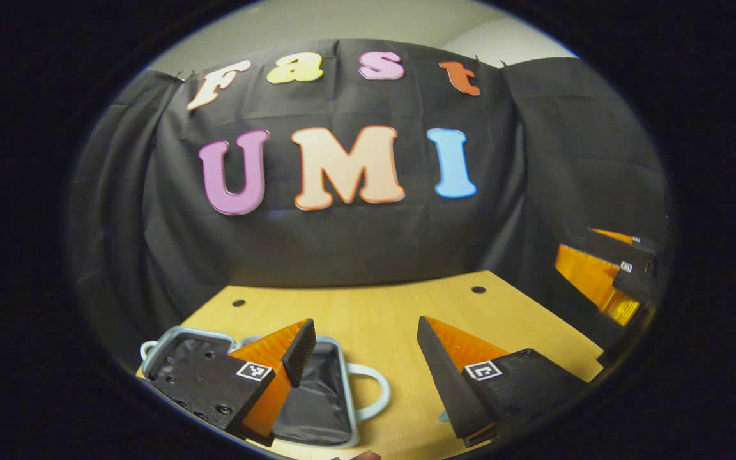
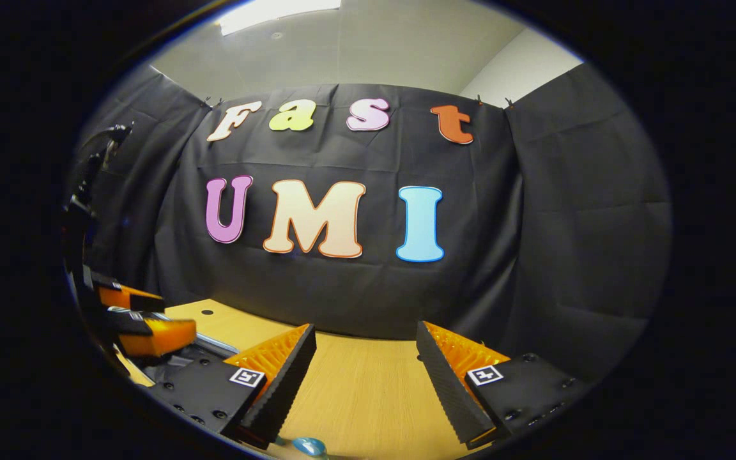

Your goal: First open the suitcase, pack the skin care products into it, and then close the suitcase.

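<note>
Suitcase (image 1: 317, 396) already lies open on the desk (image 1: 393, 313) under your released left tool (image 1: 361, 358); with your right tool (image 2: 365, 367) likewise released, packing and closing remain.

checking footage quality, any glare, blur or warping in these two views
Left gripper view: sharp, evenly lit, table edge bowed by fisheye, suitcase lining dim. Right gripper view: bright ceiling light glares at top; the other gripper at the left rim looks stretched and soft.
</note>
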The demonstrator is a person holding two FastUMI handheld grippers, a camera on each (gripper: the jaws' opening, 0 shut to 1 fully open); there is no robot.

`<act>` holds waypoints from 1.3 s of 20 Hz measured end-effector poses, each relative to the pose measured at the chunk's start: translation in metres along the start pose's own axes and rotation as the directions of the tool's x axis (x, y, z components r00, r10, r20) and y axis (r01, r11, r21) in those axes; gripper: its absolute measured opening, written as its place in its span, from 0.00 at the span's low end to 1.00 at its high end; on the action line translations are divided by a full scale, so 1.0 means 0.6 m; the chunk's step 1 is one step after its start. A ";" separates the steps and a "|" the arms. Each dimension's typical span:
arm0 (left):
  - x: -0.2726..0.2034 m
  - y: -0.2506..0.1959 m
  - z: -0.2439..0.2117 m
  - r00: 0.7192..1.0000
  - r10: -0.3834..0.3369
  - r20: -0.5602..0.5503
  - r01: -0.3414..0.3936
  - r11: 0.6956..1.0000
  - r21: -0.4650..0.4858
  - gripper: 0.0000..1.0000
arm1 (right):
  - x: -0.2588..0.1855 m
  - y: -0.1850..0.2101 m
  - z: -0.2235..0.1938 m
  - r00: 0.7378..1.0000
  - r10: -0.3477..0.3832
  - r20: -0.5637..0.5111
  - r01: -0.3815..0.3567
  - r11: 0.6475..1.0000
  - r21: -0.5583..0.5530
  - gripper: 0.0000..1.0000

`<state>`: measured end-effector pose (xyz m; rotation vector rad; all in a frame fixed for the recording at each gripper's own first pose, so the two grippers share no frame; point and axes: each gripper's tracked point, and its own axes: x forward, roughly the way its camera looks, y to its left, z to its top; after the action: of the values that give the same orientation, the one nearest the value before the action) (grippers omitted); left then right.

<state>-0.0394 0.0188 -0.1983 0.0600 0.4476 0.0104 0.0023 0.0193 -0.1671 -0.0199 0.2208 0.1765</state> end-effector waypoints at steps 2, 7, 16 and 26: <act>0.011 -0.033 -0.038 0.999 -0.026 -0.044 0.026 1.000 -0.003 0.94 | -0.005 -0.013 -0.004 1.000 0.004 -0.008 -0.004 1.000 -0.003 0.99; 0.026 -0.098 -0.123 0.985 -0.100 -0.143 0.092 0.994 -0.058 0.94 | -0.019 -0.036 -0.032 0.999 0.003 -0.050 -0.004 1.000 -0.010 0.99; 0.034 -0.161 -0.252 0.938 -0.190 -0.289 0.159 0.979 -0.128 0.90 | -0.040 -0.019 -0.077 0.992 0.047 -0.116 -0.051 0.998 -0.030 0.99; 0.031 -0.177 -0.319 0.915 -0.164 -0.369 0.129 0.985 -0.116 0.23 | -0.095 0.045 -0.186 0.958 0.184 -0.222 -0.201 0.978 -0.054 1.00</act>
<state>-0.1060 -0.0759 -0.3849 -0.0664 0.8372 -0.1080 -0.0814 0.0315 -0.2635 -0.0934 0.4335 0.3780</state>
